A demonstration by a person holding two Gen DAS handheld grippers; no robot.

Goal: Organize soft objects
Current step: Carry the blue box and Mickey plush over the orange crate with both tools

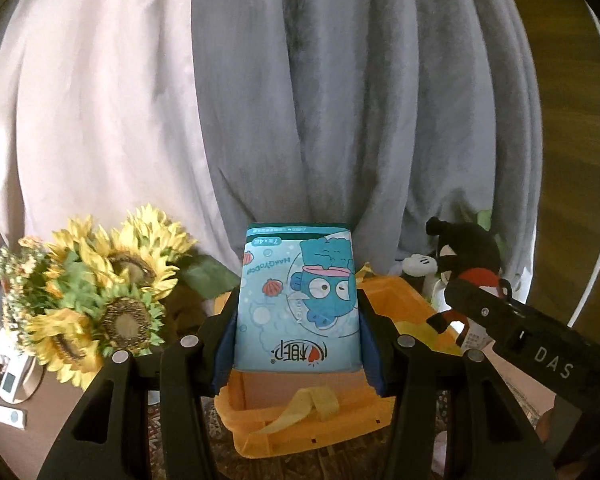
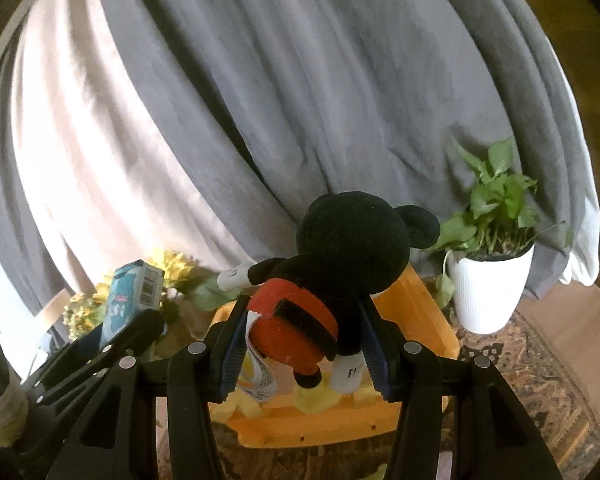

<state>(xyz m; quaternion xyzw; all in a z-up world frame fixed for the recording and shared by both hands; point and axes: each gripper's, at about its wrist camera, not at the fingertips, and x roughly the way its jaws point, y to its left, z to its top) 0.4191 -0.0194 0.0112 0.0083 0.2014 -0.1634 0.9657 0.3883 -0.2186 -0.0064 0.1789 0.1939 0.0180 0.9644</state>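
Note:
My left gripper (image 1: 298,320) is shut on a blue tissue pack (image 1: 298,300) with a cartoon fish print, held upright above an orange fabric bin (image 1: 312,420). My right gripper (image 2: 302,332) is shut on a Mickey Mouse plush (image 2: 332,276), black head up and red shorts between the fingers, above the same orange bin (image 2: 424,308). The plush (image 1: 464,252) and the right gripper (image 1: 452,312) also show at the right of the left wrist view. The tissue pack (image 2: 130,300) shows at the left of the right wrist view.
A bunch of artificial sunflowers (image 1: 100,296) stands left of the bin. A white pot with a green plant (image 2: 490,280) stands right of it. Grey and pale curtains (image 1: 300,100) hang behind. A patterned rug (image 2: 540,392) covers the floor. Small items lie on a round table (image 1: 8,384).

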